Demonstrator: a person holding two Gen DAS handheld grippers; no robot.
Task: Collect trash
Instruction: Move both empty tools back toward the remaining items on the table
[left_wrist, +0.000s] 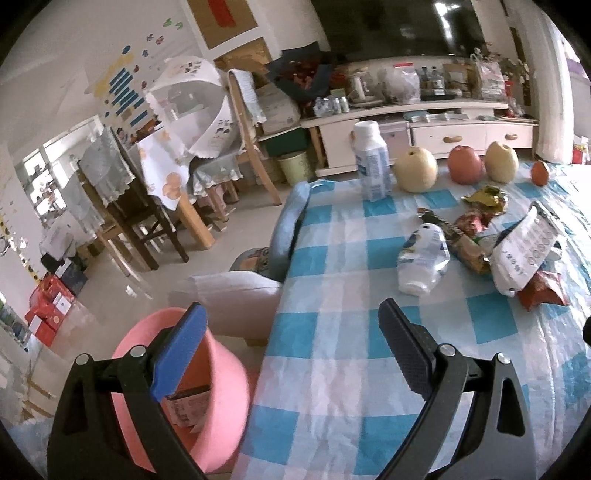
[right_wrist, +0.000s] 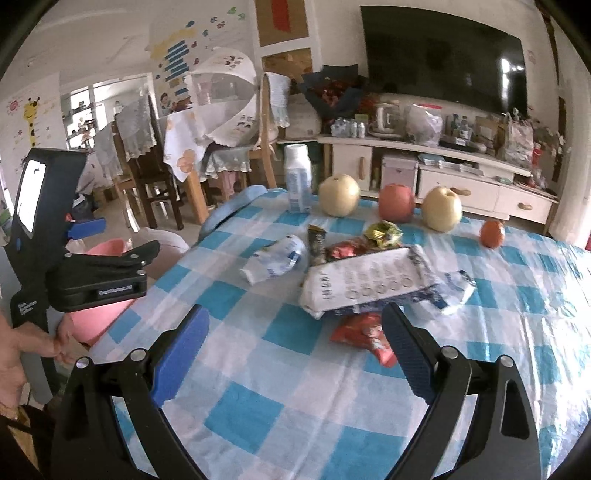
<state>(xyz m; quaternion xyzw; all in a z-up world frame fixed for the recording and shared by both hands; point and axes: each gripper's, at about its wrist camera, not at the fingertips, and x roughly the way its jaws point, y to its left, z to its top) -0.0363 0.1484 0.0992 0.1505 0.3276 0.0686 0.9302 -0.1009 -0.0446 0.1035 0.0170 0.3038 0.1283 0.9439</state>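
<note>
Collection under way. Both tools are released and empty: the left tool (left_wrist: 291, 354) hangs over the surface's left edge, above the round pink plastic bin (left_wrist: 225, 384), which already holds a printed packet; the right tool (right_wrist: 295, 354) faces the remaining litter. Left to collect, near mid-surface: a crushed clear plastic bottle (right_wrist: 275, 260), a large white printed bag (right_wrist: 364, 286), a red crinkled snack wrapper (right_wrist: 364, 332) and smaller foil wrappers (right_wrist: 382, 232). Along the far edge of the blue-and-white checked surface (right_wrist: 258, 398) stand a white milk bottle (right_wrist: 298, 177) and fruit. Beyond: wooden dining chairs, a cluttered cabinet, a dark television.
</note>
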